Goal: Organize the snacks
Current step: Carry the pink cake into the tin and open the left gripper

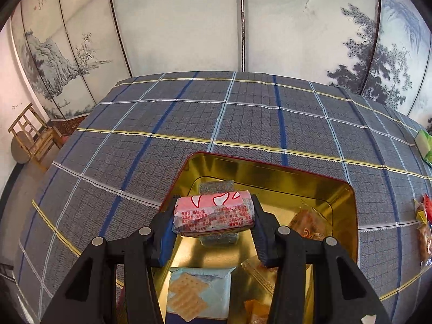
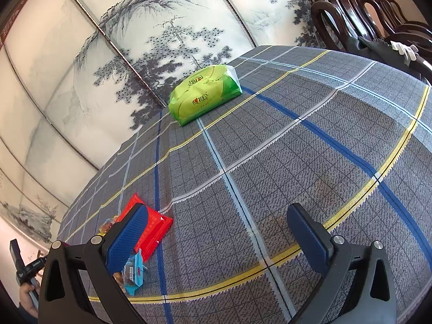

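- currently, left gripper (image 1: 213,216): clamped on a pink snack packet (image 1: 213,214) with red print, held above the open gold tin (image 1: 272,172).
- gold tin: red rim, sits on the plaid tablecloth (image 1: 189,113); inside lie a pale blue cracker packet (image 1: 198,293) near the front, orange-wrapped snacks (image 1: 310,225) on the right side, and a small clear-wrapped piece (image 1: 216,187) on the tin floor behind the held packet.
- right gripper (image 2: 218,232): jaws wide apart, nothing between them, over bare cloth.
- red snack packet (image 2: 154,229): flat on the cloth, partly hidden behind the right gripper's left finger.
- blue snack packet (image 2: 135,272): just below the red one, touching that finger's edge in view.
- green tissue pack (image 2: 205,94): far side of the table, well apart from the snacks.
- surroundings: painted folding screen (image 1: 175,21) behind the table; wooden chair (image 1: 32,137) on the floor at left; dark chairs (image 2: 364,19) at the table's far right.
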`<state>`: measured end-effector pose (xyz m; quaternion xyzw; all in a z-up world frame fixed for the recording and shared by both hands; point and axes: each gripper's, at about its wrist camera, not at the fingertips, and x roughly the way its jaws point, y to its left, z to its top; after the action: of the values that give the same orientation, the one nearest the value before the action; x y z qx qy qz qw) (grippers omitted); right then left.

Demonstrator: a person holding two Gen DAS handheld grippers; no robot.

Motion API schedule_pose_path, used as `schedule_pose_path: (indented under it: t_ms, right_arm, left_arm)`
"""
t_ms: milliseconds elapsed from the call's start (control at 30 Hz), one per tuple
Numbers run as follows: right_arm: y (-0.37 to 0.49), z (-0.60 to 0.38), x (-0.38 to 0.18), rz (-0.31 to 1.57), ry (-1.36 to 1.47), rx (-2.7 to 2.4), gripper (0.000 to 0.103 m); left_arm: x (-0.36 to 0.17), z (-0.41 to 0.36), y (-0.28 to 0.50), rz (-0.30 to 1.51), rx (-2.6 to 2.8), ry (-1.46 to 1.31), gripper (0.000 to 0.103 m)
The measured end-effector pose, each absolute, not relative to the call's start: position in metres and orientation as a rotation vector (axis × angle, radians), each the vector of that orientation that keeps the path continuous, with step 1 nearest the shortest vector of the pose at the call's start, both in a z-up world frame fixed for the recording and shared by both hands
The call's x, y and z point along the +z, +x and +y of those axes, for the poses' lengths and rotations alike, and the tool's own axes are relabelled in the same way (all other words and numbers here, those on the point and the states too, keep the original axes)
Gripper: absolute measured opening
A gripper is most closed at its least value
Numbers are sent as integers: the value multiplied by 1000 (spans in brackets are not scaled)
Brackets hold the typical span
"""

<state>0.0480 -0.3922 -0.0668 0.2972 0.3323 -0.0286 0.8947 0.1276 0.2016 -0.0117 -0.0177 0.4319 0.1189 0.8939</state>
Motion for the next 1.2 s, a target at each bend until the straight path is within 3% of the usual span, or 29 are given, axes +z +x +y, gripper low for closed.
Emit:
schedule_pose_path:
  t_ms: [400,1200]
  right_arm:
    - [48,-392,-67,688,618,-58,102]
    - [48,-392,-67,685,622,-57,103]
  left_arm:
    - [-21,182,167,1055,150,-92,44]
    - [-41,185,182,1102,203,-109,44]
